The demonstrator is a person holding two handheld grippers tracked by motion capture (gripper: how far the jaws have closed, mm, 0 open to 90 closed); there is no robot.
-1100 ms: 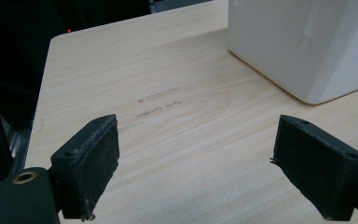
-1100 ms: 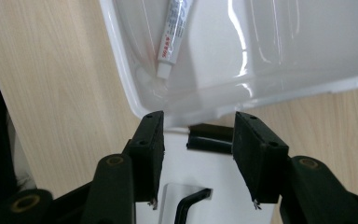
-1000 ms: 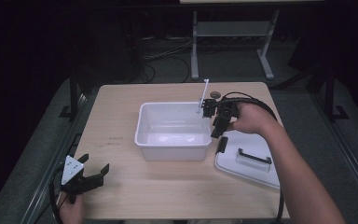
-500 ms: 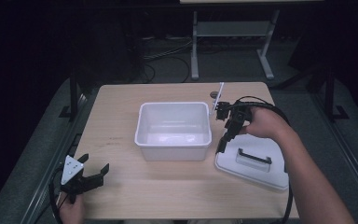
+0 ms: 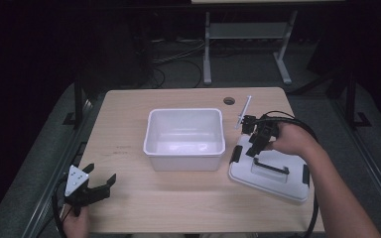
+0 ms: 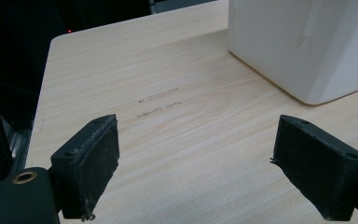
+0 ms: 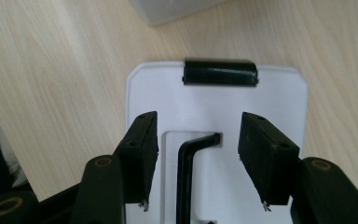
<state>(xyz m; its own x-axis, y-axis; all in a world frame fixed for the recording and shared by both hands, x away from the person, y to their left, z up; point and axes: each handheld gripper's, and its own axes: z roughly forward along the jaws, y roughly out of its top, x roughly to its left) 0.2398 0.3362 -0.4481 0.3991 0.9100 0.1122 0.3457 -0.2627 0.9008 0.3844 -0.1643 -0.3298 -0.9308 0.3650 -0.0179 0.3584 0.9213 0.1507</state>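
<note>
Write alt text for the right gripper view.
Two open black jaws of the right gripper hang over a white lid on a pale wooden table, straddling its black handle without touching it. A black clip sits at the lid's far edge.

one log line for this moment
right gripper: open, jaws just opening, over lid handle | left gripper: open, idle | tub: uncovered

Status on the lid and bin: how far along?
Done: nothing placed; bin is uncovered and lid lies flat on the table beside it. In hand: right claw, just opening, straddles the lid's handle without gripping. Left: grasp, lift, seat lid. Left claw idle, open.
</note>
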